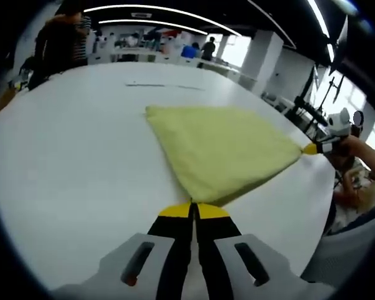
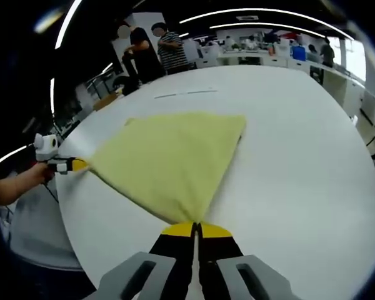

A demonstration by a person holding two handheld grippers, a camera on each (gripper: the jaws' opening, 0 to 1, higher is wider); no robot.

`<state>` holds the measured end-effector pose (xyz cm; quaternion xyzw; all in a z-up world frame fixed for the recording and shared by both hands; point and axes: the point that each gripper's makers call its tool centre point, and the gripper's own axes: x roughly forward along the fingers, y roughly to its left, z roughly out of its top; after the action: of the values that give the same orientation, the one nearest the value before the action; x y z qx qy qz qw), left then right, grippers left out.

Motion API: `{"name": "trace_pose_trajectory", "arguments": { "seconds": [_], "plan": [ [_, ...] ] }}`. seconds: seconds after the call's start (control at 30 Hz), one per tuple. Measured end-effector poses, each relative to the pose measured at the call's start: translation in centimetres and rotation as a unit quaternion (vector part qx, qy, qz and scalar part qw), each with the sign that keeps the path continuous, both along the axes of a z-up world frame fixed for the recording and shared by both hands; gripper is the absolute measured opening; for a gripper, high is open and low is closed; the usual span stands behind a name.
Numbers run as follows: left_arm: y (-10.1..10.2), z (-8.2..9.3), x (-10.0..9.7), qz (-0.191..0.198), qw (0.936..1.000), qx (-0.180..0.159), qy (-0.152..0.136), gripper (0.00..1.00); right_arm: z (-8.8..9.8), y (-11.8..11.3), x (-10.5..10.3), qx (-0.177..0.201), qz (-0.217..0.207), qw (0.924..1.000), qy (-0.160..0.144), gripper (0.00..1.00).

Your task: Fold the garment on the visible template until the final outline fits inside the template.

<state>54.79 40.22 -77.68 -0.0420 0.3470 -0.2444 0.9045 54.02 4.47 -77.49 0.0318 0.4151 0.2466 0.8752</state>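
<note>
Holding two neighbouring corners of the yellow cloth, both grippers have their jaws pressed together on the fabric. In the left gripper view the left gripper pinches the corner at bottom centre, while the right gripper bites the corner at the right edge of the frame. In the right gripper view the right gripper clamps its corner at bottom centre, with the left gripper at the left edge.

The cloth lies across the middle of the white table, its held edge pulled taut between the two corners and seemingly raised a little, though I cannot tell how far. I cannot make out a template outline; only a faint thin line shows on the table beyond the cloth.

Likely trouble: each bite takes only the very tip of a corner, so uneven pulling could slip one corner free and let the fold collapse crooked. Dragging rather than lifting might also slide the whole cloth toward the table's near rim.

The cloth's long axis runs from the held edge toward the free far corner, upper left of centre in the left gripper view.
</note>
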Motion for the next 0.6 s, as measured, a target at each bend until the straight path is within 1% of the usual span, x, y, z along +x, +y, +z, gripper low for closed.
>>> {"name": "trace_pose_trajectory", "arguments": {
  "seconds": [0.3, 0.6],
  "plan": [
    [-0.1, -0.1, -1.2, -0.011, 0.9998, 0.014, 0.000, 0.00, -0.1, -0.1, -1.2, -0.009, 0.012, 0.9999, 0.002, 0.00],
    [-0.1, -0.1, -1.6, -0.015, 0.9994, 0.032, -0.002, 0.00, 0.0, 0.0, -1.8, -0.013, 0.017, 0.9998, 0.002, 0.00]
  ]
}}
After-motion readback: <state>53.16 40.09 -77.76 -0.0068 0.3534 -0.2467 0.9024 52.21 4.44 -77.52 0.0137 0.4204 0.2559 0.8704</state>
